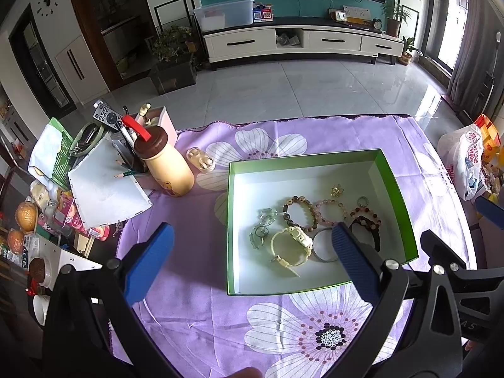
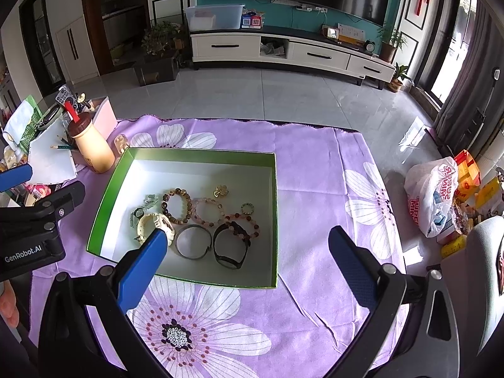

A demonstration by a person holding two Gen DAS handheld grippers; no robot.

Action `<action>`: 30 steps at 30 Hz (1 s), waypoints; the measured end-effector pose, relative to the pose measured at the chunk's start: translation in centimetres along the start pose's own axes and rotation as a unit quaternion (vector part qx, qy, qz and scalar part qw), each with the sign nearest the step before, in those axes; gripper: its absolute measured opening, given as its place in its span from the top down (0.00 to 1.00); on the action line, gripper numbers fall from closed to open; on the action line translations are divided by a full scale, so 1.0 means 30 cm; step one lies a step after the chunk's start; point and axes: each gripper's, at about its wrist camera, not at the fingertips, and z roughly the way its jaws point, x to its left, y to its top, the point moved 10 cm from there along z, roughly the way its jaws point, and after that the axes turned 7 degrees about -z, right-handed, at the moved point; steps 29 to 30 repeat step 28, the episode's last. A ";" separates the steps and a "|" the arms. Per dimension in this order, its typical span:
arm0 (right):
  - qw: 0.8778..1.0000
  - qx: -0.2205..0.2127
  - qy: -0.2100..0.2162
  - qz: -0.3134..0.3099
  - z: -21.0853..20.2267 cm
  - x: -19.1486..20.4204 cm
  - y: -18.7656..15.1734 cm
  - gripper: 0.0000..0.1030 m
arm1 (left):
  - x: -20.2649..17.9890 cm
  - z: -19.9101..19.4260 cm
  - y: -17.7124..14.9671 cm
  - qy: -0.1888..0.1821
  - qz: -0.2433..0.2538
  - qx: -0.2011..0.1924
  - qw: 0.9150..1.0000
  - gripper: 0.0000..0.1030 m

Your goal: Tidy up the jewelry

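- Purple floral cloth (image 2: 315, 163) covers the tabletop.
- Green box (image 2: 273, 189) sits mid-tabletop, nearer its left edge, holding the jewelry.
- Left tongs (image 1: 252, 252) spread wide, empty, above the box.
- Right tongs (image 2: 249, 252) released too, hovering over the box's near right corner.
- Cream watch (image 1: 293, 242), silver bangle (image 2: 192, 241), beaded bracelets (image 2: 178, 204) clustered inside.

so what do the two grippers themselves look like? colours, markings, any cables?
Both match: the left gripper and right gripper each have two flat blue fingers with finely ribbed pads, bolted to black arms by silver screws. In the right wrist view, the left gripper's black body carries white "GenRobot.AI" lettering. No cables visible. Bare fingertips show at the frame edges; no sleeves seen.
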 end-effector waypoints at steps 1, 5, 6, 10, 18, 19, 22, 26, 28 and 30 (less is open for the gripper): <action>1.000 0.000 -0.001 0.000 0.000 0.000 0.000 0.01 | 0.000 -0.001 0.001 0.000 0.000 -0.001 1.000 0.02; 1.000 -0.001 -0.002 0.000 0.002 -0.004 -0.001 0.01 | -0.005 0.003 0.003 -0.001 0.000 -0.001 1.000 0.02; 1.000 -0.001 -0.001 0.001 0.003 -0.005 -0.002 0.01 | -0.006 0.002 0.002 -0.002 0.000 0.000 1.000 0.02; 1.000 0.001 -0.003 0.002 0.014 -0.010 -0.009 0.01 | -0.008 0.007 0.004 -0.002 0.000 0.001 1.000 0.02; 1.000 0.004 0.000 0.004 0.027 -0.007 -0.012 0.01 | -0.009 0.018 0.009 0.003 -0.004 0.000 1.000 0.02; 1.000 0.003 0.000 0.003 0.027 -0.006 -0.011 0.01 | -0.009 0.020 0.009 0.002 -0.006 0.000 1.000 0.02; 1.000 0.002 0.002 0.002 0.028 -0.002 -0.008 0.01 | -0.006 0.026 0.010 0.002 -0.010 0.003 1.000 0.02; 1.000 0.003 0.003 0.002 0.030 0.000 -0.008 0.01 | -0.007 0.030 0.007 0.001 -0.009 0.004 1.000 0.02; 1.000 0.003 0.003 0.003 0.030 -0.001 -0.008 0.01 | -0.006 0.035 0.005 0.000 -0.010 0.005 1.000 0.02; 1.000 0.003 0.003 0.003 0.030 -0.001 -0.008 0.01 | -0.006 0.035 0.005 0.000 -0.010 0.005 1.000 0.02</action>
